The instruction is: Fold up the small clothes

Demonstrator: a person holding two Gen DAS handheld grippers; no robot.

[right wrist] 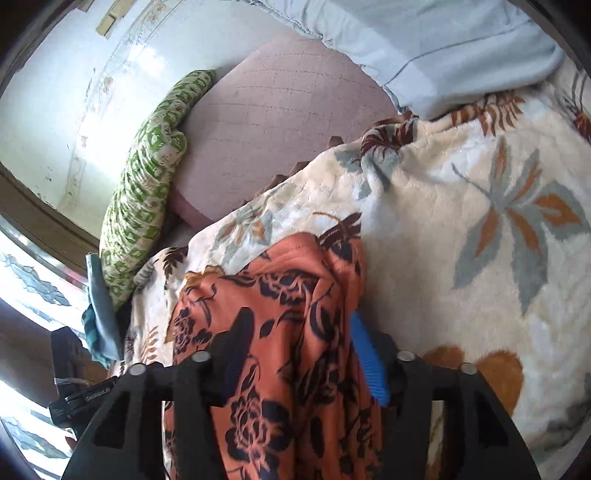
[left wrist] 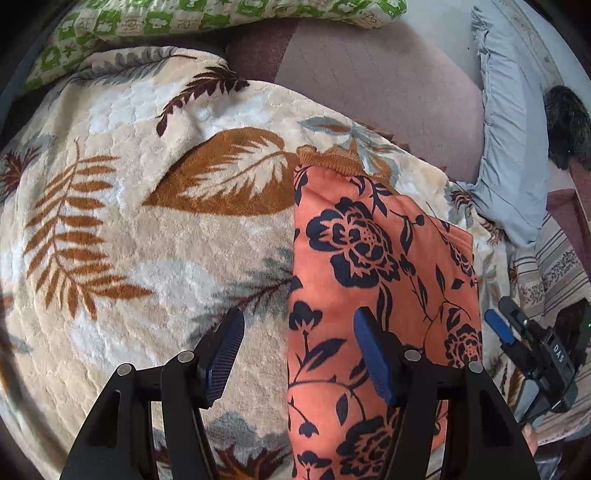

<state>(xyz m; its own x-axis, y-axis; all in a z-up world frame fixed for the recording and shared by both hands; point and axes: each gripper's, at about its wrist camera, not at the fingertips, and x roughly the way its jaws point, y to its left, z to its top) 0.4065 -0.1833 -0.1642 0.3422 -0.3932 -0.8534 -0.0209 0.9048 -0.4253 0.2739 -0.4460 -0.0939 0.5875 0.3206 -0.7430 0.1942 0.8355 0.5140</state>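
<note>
Orange floral garment [left wrist: 373, 280] runs long lower-to-upper frame; left gripper [left wrist: 299, 354] open, empty, straddling its left edge; right gripper [right wrist: 295, 354] part-open w/ cloth between, grip unclear.

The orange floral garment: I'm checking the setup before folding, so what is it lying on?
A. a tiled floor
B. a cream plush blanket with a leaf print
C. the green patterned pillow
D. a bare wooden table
B: the orange floral garment lies spread on the cream plush blanket with a leaf print, while the green patterned pillow sits apart at the far edge.
</note>
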